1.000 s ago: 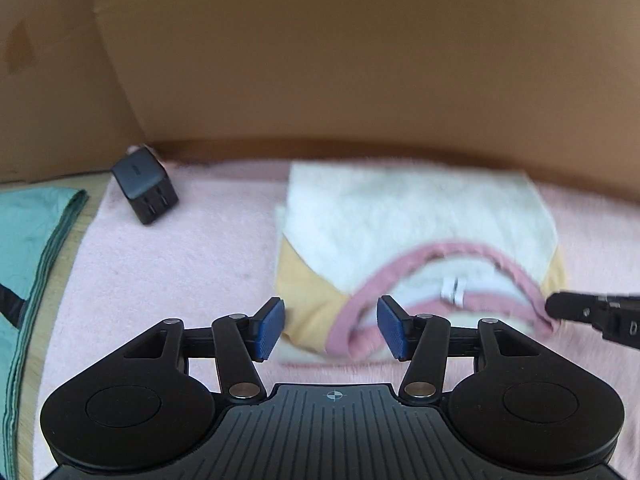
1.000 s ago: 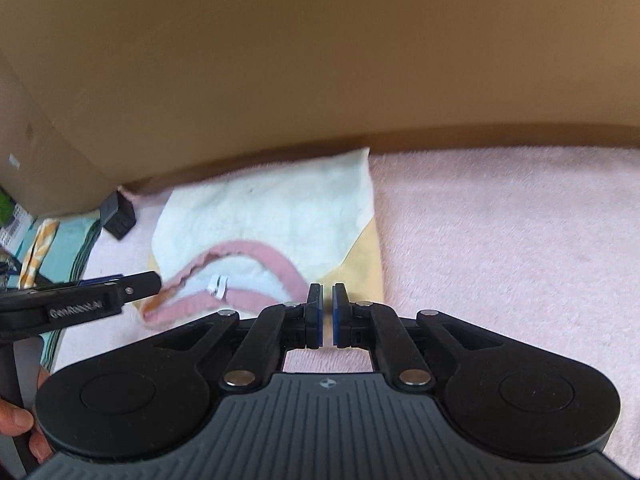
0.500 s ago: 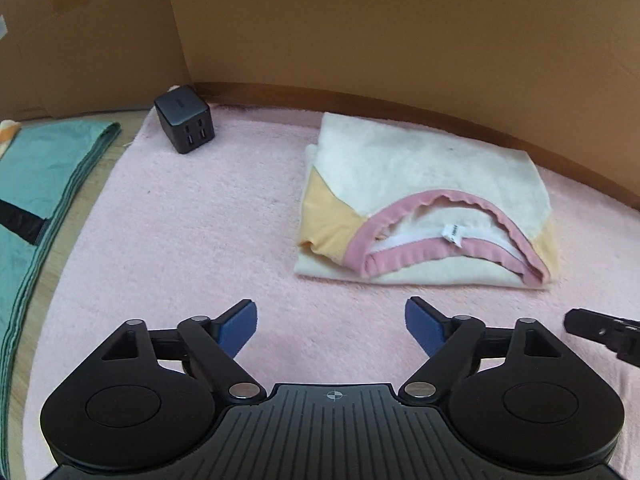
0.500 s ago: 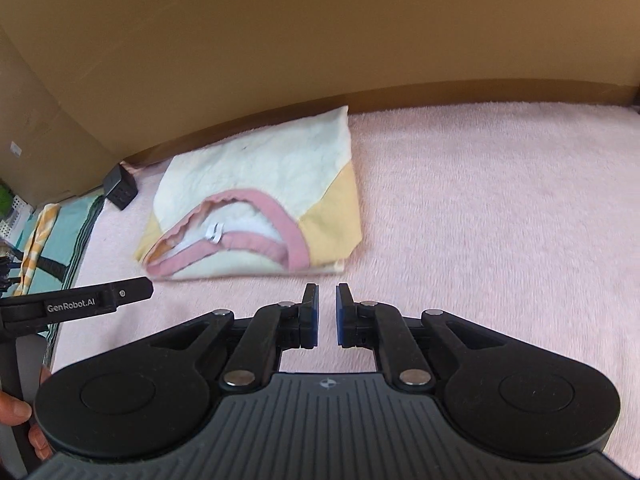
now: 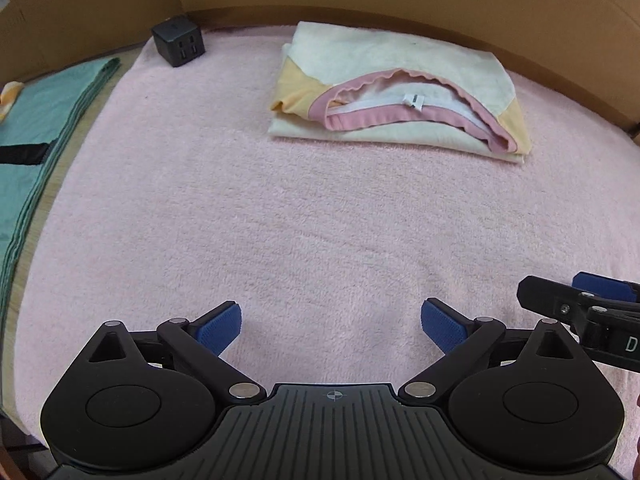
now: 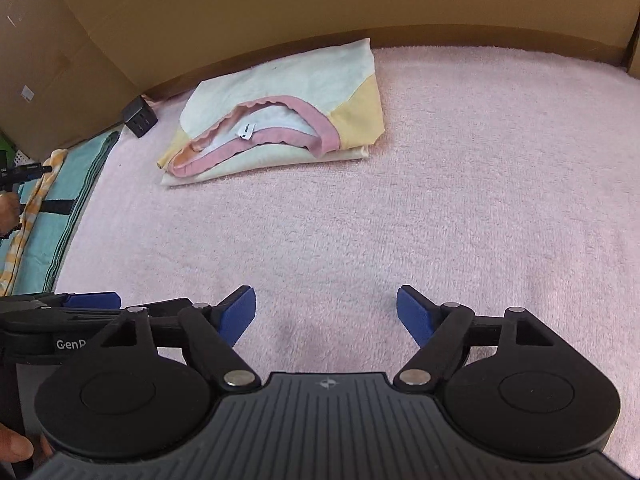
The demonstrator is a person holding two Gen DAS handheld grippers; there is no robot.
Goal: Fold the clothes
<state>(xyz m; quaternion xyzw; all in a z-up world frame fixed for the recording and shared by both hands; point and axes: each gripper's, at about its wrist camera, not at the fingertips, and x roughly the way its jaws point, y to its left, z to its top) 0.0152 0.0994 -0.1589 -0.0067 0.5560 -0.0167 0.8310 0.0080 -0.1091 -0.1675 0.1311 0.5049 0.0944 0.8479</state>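
Soft, even daylight, sharp focus, strong fisheye bending with dark corners.

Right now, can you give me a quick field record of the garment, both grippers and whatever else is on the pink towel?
garment: folded cream, yellow and pink-collared top, lying flat, collar on top
surface: pink terry towel
left gripper: jaws opening, nothing between them
right gripper: jaws opening, nothing between them
other item: black cube charger, at towel's far left corner
beside towel: folded teal cloth

My pink fleece blanket (image 5: 320, 220) fills the frame; on it, upper right, lies the folded cream-and-yellow shirt (image 5: 400, 92); a black charger cube (image 5: 178, 44) sits upper left; folded teal cloth (image 5: 36, 128) lies just beside its left edge.
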